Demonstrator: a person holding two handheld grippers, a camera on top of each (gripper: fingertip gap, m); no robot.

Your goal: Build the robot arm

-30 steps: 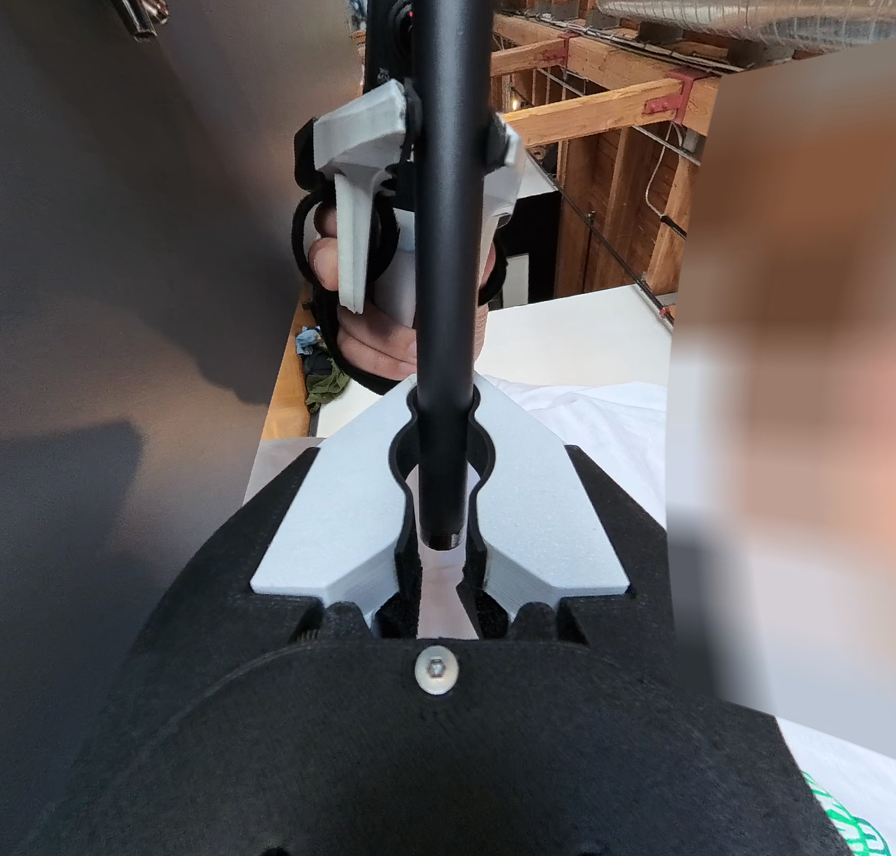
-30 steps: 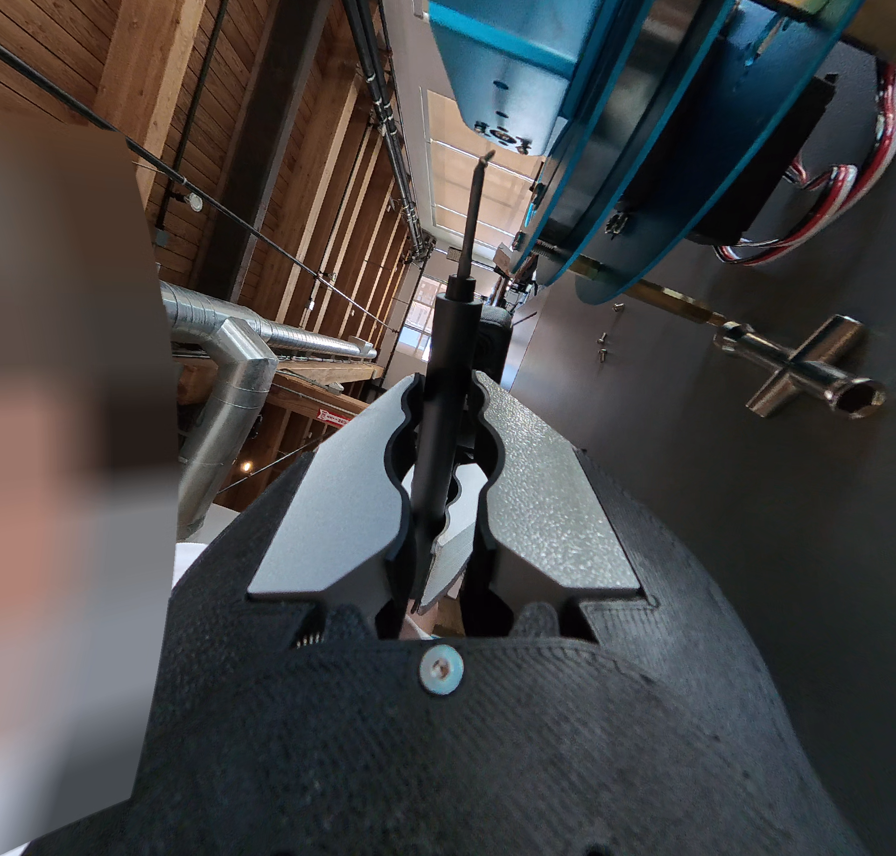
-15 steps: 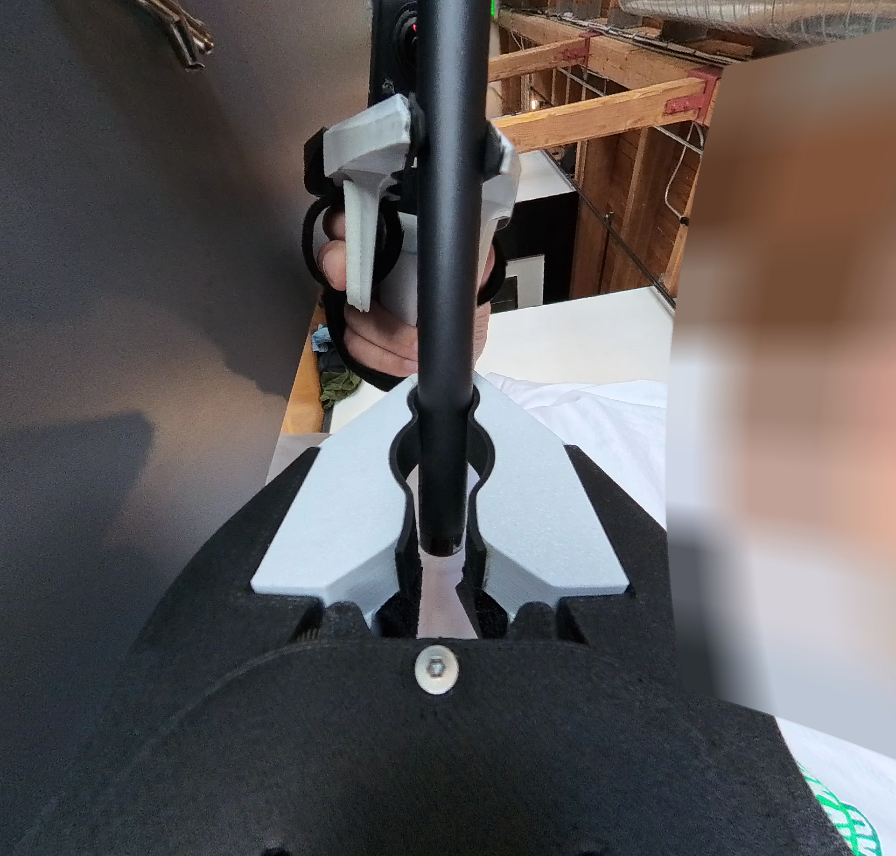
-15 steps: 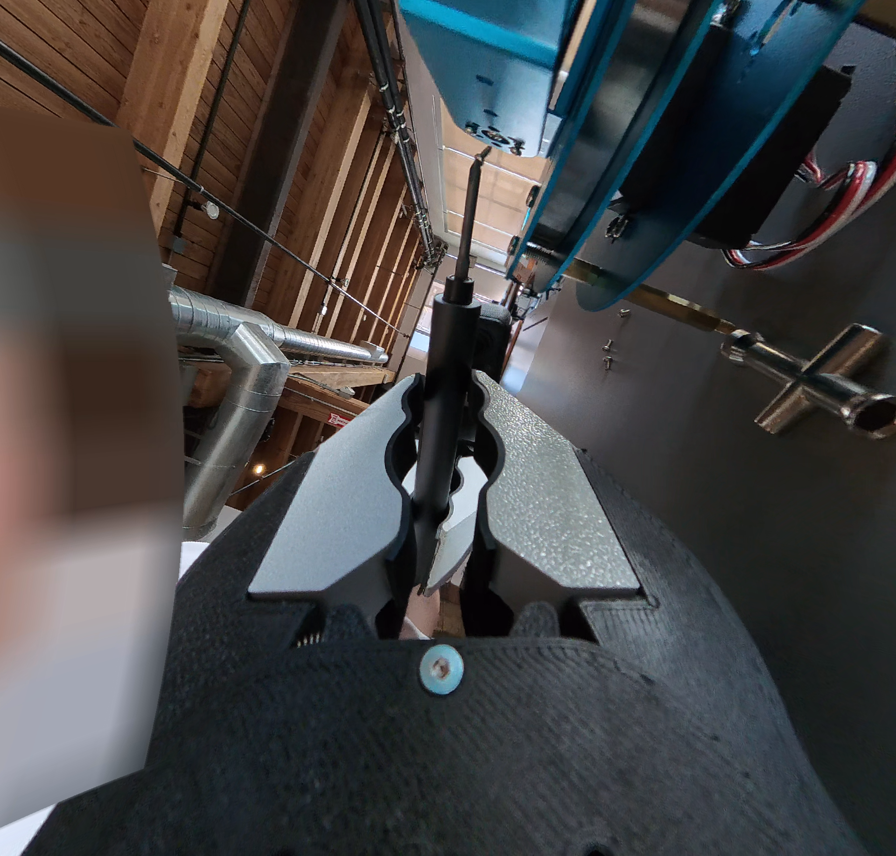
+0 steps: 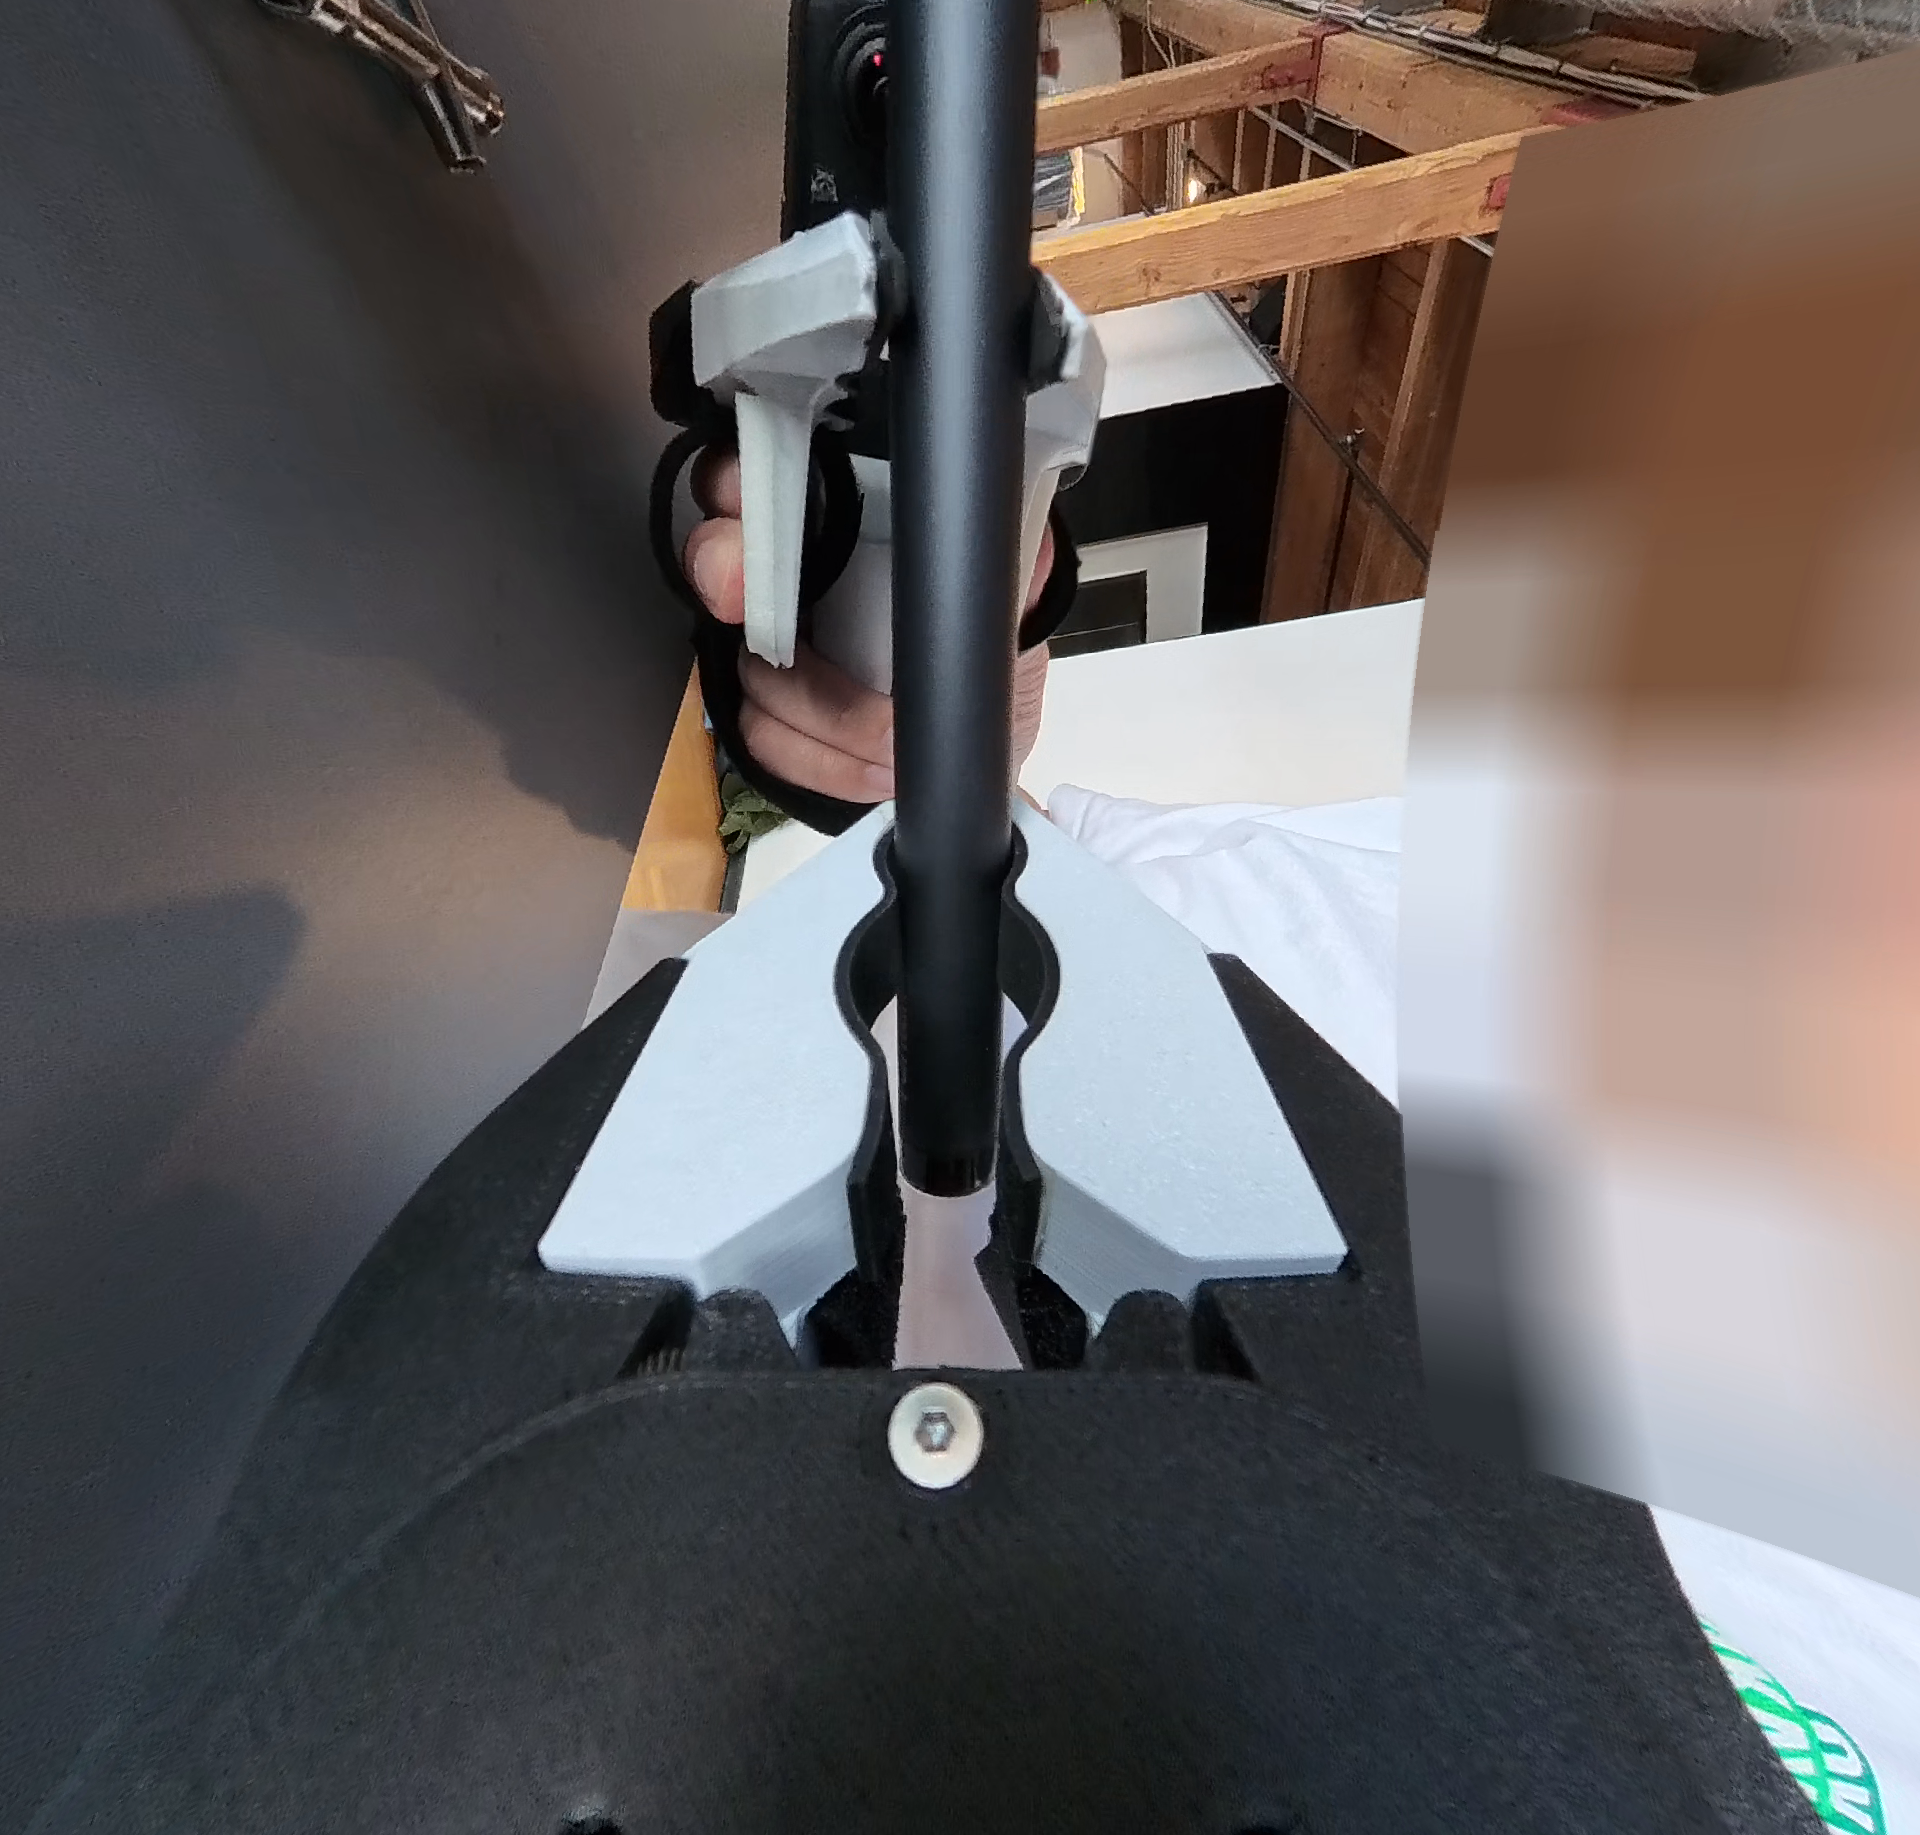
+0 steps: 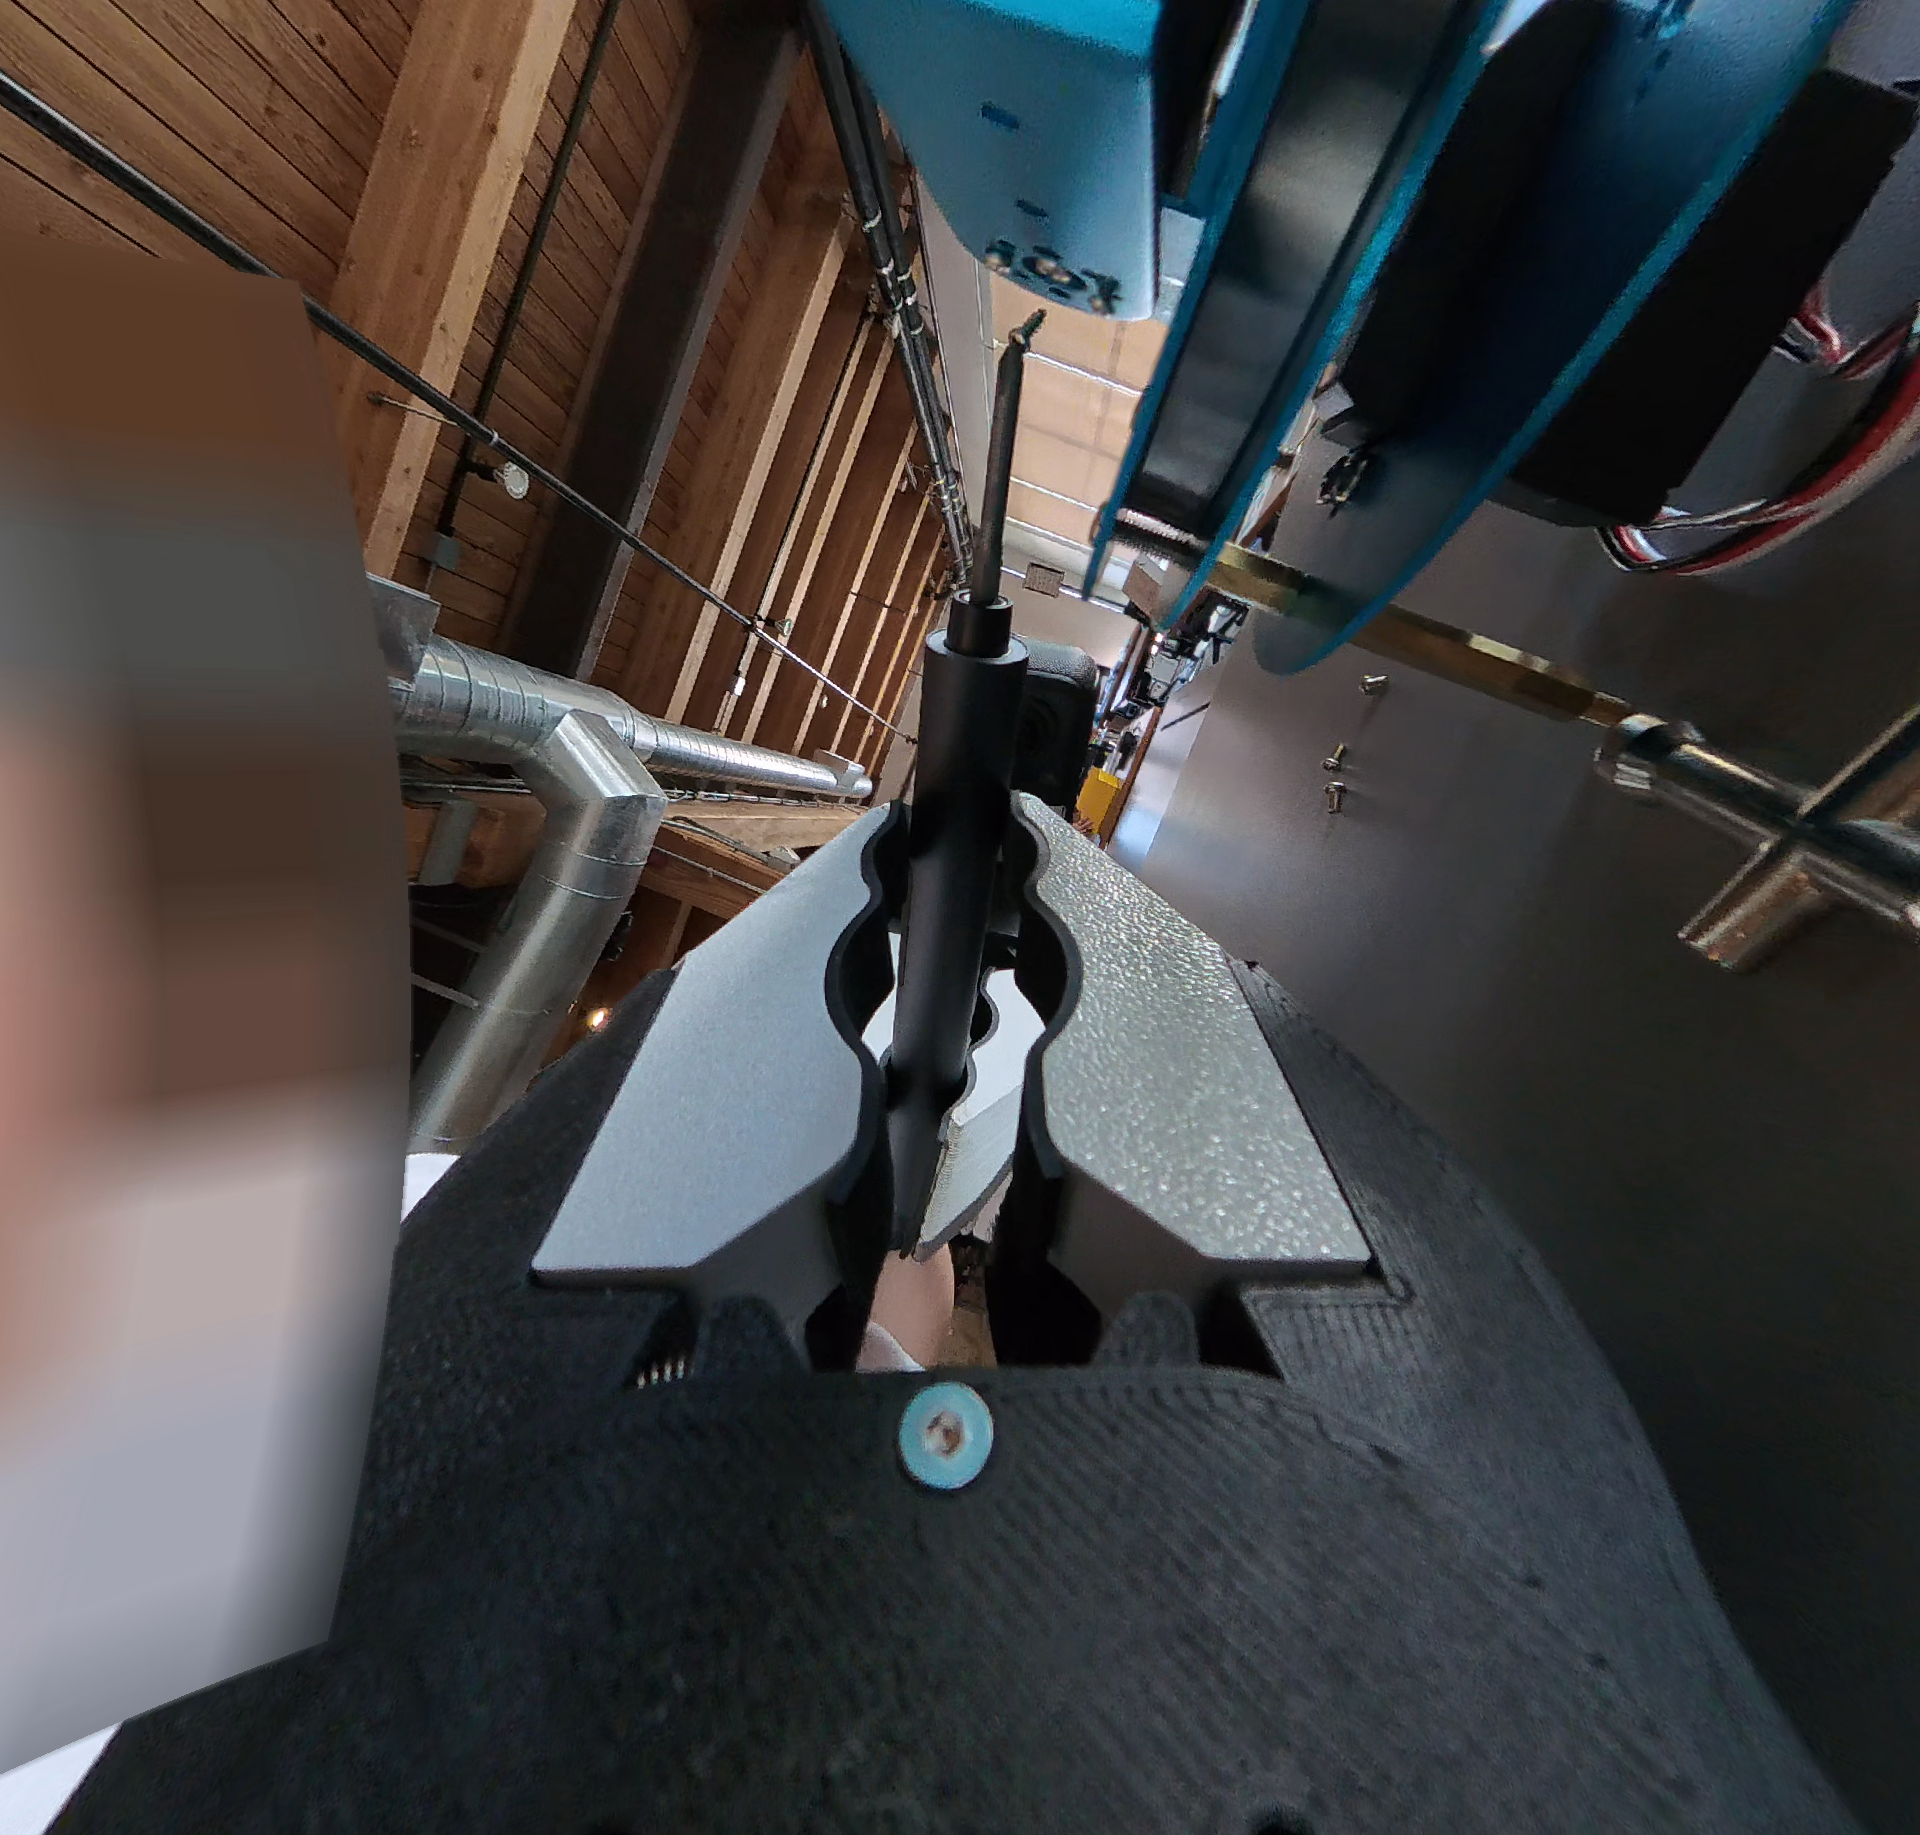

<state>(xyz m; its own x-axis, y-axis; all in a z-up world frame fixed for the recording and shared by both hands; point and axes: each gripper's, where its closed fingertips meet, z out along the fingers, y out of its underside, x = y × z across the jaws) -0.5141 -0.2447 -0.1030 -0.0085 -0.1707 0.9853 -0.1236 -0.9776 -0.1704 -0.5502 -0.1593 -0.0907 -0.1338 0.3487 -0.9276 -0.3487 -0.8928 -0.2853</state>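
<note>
both your jaws are clamped on one black screwdriver (image 5: 951, 559), its long axis running between them. your left gripper (image 5: 951, 850) holds the butt end, your right gripper (image 6: 956, 829) sits nearer the bit.

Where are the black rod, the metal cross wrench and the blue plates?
black rod (image 5: 956, 538): left wrist view, middle of shaft.
metal cross wrench (image 5: 390, 19): left wrist view, its crossing.
blue plates (image 6: 997, 71): right wrist view, flat face.
</note>
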